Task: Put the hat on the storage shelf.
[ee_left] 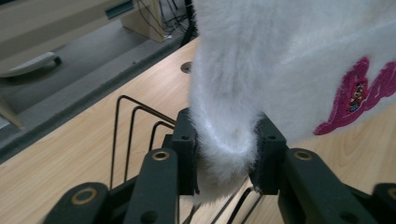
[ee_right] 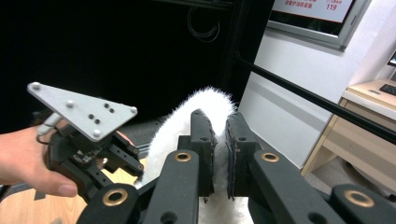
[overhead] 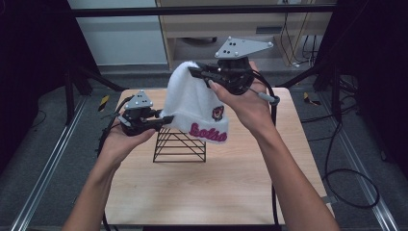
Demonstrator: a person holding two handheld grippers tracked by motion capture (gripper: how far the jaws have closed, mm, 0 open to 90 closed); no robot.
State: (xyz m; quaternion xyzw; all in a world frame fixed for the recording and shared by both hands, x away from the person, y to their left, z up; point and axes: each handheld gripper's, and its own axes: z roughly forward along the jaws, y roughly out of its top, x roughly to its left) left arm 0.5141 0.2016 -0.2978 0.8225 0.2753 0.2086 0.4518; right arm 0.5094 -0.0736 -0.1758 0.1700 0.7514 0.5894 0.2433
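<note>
Gripping the fluffy white knit beanie (overhead: 195, 103) with both grippers' fingers clamped shut, left gripper (overhead: 165, 119) at its brim and right gripper (overhead: 196, 72) at its crown, you've yet to seat it on the black wire rack (overhead: 179, 145).

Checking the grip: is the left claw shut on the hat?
Shut on it. In the left gripper view both pads press a bunched corner of the white hat, squeezing the fur between them.

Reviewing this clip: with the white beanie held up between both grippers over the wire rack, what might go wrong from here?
1. The left gripper pinches only a bunched corner of the beanie; the fluffy fabric may slip out.
2. The right gripper clamps just the crown, so a pull apart could stretch the knit or free it.
3. The hem hangs close above the wire rack and might snag on its loops.
</note>
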